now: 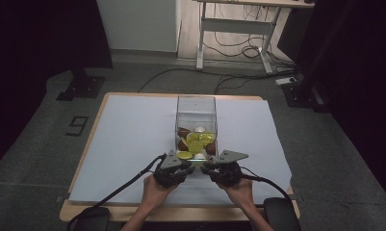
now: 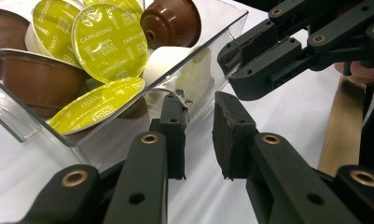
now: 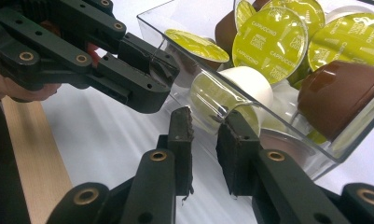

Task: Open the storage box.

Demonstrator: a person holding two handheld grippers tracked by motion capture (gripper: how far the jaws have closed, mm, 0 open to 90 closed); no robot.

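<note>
White sheet (image 1: pixel 133 144) on wooden table (image 1: pixel 92 139), grey floor (image 1: pixel 32 159)

A light wooden counter (image 1: pixel 87 144) carries a large white sheet (image 1: pixel 133 139) that covers nearly all of its top, leaving bare wood along the left edge and near edge. A clear plastic box (image 1: pixel 196 108) stands directly on the sheet, slightly right of the middle, holding coffee capsules (image 1: pixel 196 143) with yellow-green lids and brown cups. The counter stands on a grey floor (image 1: pixel 32 159).
</note>
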